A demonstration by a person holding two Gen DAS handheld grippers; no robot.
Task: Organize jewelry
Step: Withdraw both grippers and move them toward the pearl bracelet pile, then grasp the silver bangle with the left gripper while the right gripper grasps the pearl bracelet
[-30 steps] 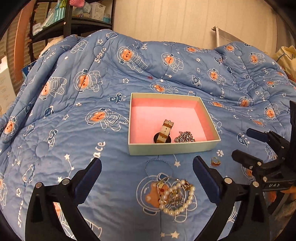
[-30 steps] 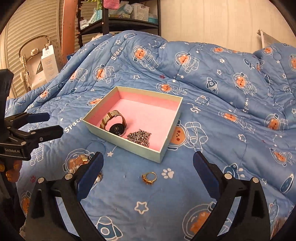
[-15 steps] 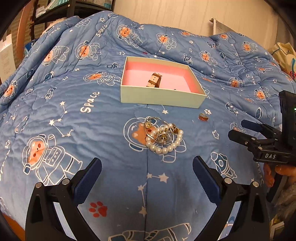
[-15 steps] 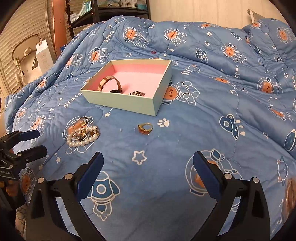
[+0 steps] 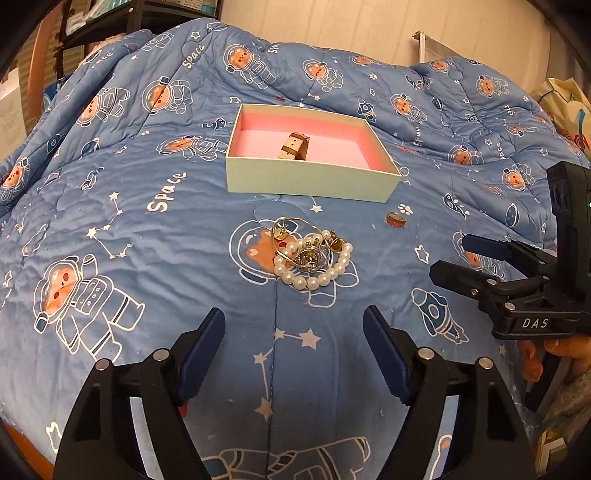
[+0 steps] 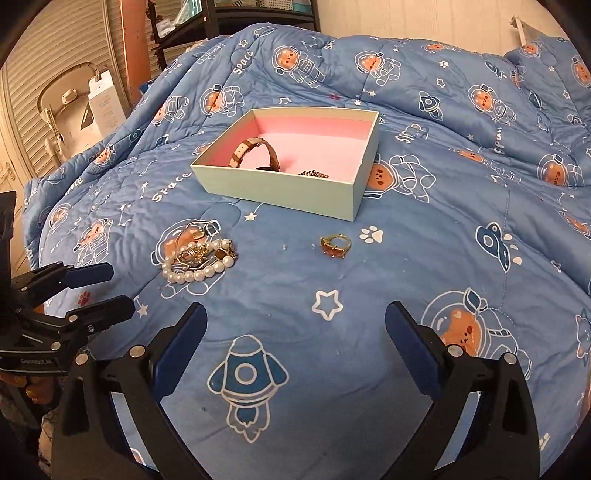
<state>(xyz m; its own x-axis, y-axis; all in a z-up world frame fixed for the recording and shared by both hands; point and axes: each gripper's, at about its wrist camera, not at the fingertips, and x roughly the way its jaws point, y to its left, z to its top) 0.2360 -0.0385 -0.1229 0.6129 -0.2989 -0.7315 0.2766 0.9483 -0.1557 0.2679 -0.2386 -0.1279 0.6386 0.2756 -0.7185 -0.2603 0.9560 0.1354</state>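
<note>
A tangle of pearl bracelet and gold pieces [image 5: 314, 254] [image 6: 197, 258] lies on the blue quilt, just ahead of my left gripper [image 5: 293, 317]. Its jaws are closing with nothing between them. A gold ring with an orange stone [image 6: 335, 245] [image 5: 396, 219] lies ahead of my right gripper [image 6: 295, 314], which stands open and empty. Behind both sits the pale green box with pink lining [image 5: 310, 181] [image 6: 277, 188], holding a strap watch [image 6: 258, 155] [image 5: 295, 146] and a silver chain [image 6: 314, 173]. Each gripper shows at the edge of the other's view: right gripper [image 5: 448, 256], left gripper [image 6: 118, 290].
The astronaut-print quilt [image 5: 147, 258] covers the whole bed and rises in folds behind the box. A dark shelf [image 6: 229, 22] and white cartons [image 6: 103, 107] stand beyond the far left edge. A bag [image 5: 565, 107] sits at the far right.
Both views have pulled back and dropped, so the box now sits farther off and the pearl pile lies ahead of the left fingers. The left jaws have narrowed.
</note>
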